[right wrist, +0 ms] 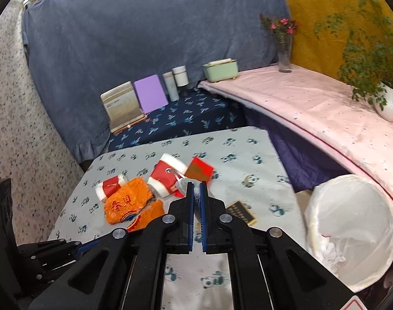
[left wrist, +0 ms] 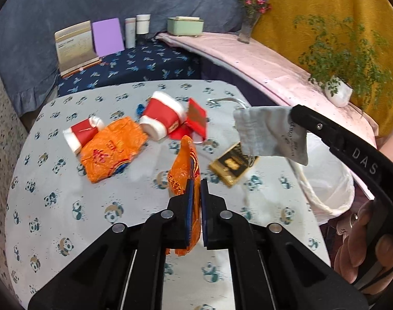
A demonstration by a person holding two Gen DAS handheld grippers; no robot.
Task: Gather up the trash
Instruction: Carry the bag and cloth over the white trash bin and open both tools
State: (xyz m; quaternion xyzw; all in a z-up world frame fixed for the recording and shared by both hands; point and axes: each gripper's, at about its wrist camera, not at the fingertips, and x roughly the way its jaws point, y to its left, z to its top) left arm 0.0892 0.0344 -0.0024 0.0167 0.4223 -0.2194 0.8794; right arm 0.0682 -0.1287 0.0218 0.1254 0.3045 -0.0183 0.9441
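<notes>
Left gripper (left wrist: 195,188) clamped on crumpled orange plastic wrapper (left wrist: 184,165), lifted clear of panda-print counter (left wrist: 67,201). Right gripper (right wrist: 195,190) clamped on grey cloth drawstring pouch (left wrist: 271,134), held near white-lined bin (right wrist: 351,232) beyond counter's right edge, probably for dropping.

I'm looking into a home living space — a low table (right wrist: 248,152) under a panda-print cloth, draped blue (right wrist: 144,31) and mustard (right wrist: 325,20) fabrics hanging behind. Along the pink-covered ledge (right wrist: 312,103) I'm seeing a flower vase (right wrist: 284,56), a potted plant (right wrist: 388,103) and a mint tissue box (right wrist: 221,70) — household things.
</notes>
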